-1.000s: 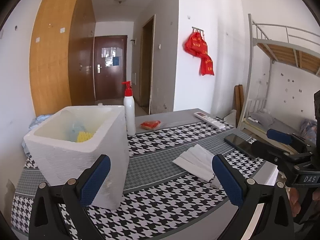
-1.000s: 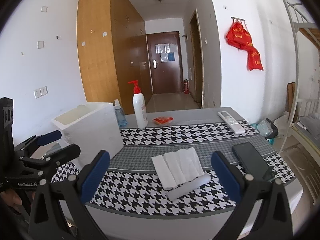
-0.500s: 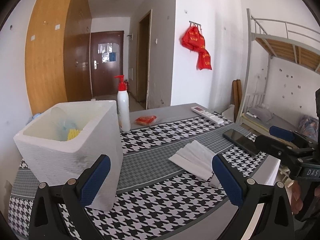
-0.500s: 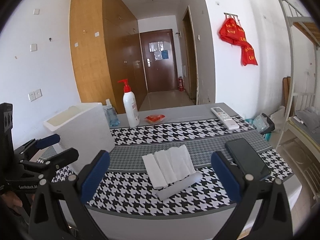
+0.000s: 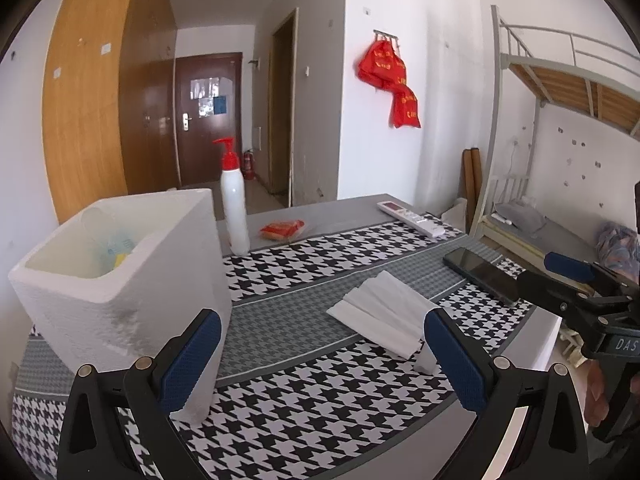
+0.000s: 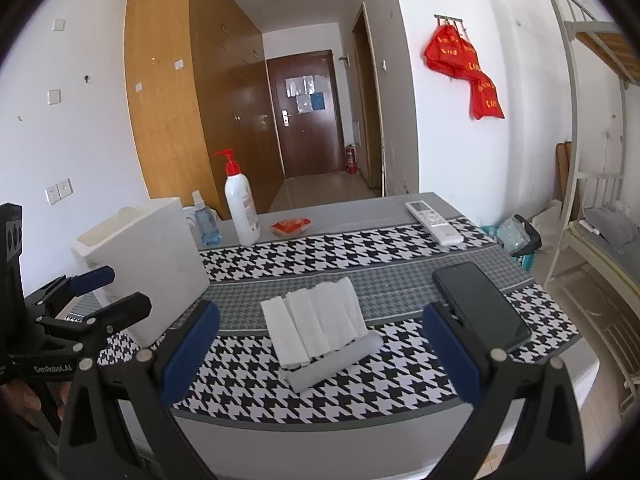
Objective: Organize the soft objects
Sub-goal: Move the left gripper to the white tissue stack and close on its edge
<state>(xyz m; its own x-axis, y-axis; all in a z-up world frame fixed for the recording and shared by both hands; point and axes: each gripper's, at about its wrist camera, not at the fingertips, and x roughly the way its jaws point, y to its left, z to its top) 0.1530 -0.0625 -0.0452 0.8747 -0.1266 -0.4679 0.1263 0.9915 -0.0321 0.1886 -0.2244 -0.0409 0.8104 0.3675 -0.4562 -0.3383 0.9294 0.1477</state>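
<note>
Both units, left hand-held gripper (image 5: 320,356) and right hand-held gripper (image 6: 318,348), wide open, empty, drawn slightly back from the surface (image 6: 400,408) over the last second. Folded white cloth (image 6: 316,326) lies mid-surface beside the foam box (image 5: 120,280); pickup apparently next.

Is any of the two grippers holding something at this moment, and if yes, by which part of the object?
Nothing is held. The left gripper and the right gripper are both open with empty jaws, above the table edge. The white folded cloths lie untouched on the table.

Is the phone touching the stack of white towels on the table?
Apart. The right wrist view shows patterned cloth between the phone and the towels.
</note>
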